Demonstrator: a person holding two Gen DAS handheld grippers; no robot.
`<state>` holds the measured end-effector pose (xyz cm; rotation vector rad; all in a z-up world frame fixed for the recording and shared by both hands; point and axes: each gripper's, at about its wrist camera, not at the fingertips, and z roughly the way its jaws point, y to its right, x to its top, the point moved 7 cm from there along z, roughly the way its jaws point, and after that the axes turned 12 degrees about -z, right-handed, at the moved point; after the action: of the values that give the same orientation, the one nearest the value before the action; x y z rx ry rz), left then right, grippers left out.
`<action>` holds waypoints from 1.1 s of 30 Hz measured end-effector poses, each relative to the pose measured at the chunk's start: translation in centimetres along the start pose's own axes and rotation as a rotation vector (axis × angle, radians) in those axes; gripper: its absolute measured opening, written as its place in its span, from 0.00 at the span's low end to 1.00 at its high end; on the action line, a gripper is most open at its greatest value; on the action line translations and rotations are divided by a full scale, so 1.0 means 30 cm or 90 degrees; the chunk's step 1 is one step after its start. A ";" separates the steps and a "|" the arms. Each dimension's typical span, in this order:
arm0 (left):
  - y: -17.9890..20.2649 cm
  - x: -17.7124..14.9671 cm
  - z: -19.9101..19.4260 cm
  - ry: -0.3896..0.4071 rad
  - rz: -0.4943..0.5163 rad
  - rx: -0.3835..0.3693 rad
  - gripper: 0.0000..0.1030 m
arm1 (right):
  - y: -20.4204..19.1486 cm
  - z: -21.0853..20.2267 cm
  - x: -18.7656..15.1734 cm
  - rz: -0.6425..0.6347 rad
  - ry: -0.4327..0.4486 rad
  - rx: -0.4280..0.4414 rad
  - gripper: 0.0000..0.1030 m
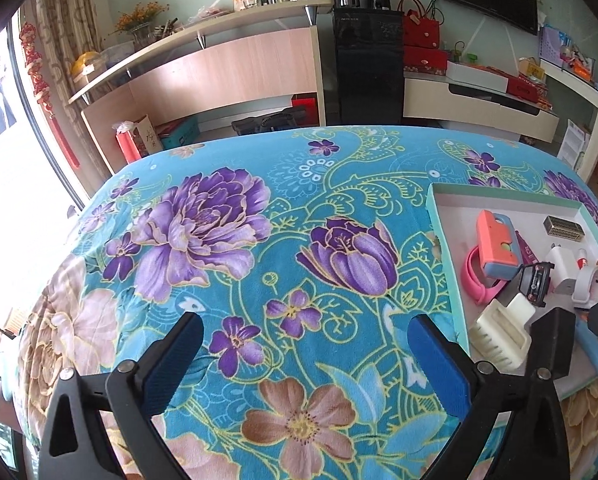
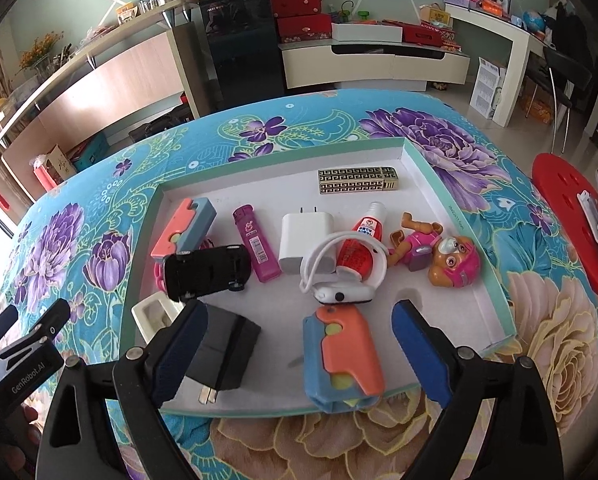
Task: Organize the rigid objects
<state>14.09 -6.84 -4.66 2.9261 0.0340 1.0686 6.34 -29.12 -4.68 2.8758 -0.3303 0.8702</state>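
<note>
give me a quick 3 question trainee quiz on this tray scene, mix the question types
1. True or false: the tray holds a black toy car.
2. What lies between the right gripper fingers? A) orange and blue toy B) gold lighter C) pup figure
3. What is under the open left gripper?

Key:
1. True.
2. A, the orange and blue toy, not pressed by the pads.
3. Only the floral cloth.

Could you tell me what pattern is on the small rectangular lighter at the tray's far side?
A gold-and-black Greek-key maze pattern, clearest in the right wrist view.
</note>
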 end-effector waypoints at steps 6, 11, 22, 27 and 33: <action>-0.048 -0.103 -0.028 -0.022 0.016 0.010 1.00 | -0.016 -0.060 -0.051 -0.007 0.009 0.006 0.91; -0.081 -0.163 -0.074 -0.027 0.022 0.001 1.00 | -0.041 -0.074 -0.119 -0.021 -0.014 0.019 0.91; -0.101 -0.226 -0.155 -0.025 0.025 -0.017 1.00 | -0.102 -0.090 -0.216 -0.061 -0.039 0.030 0.91; -0.103 -0.234 -0.169 -0.018 0.035 -0.011 1.00 | -0.107 -0.103 -0.222 -0.062 -0.035 0.029 0.91; -0.105 -0.241 -0.171 -0.012 0.042 -0.001 1.00 | -0.112 -0.103 -0.226 -0.065 -0.036 0.026 0.91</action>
<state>5.23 -3.81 -5.48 2.9555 -0.0639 1.0483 0.01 -24.14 -6.08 2.9293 -0.1702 0.7878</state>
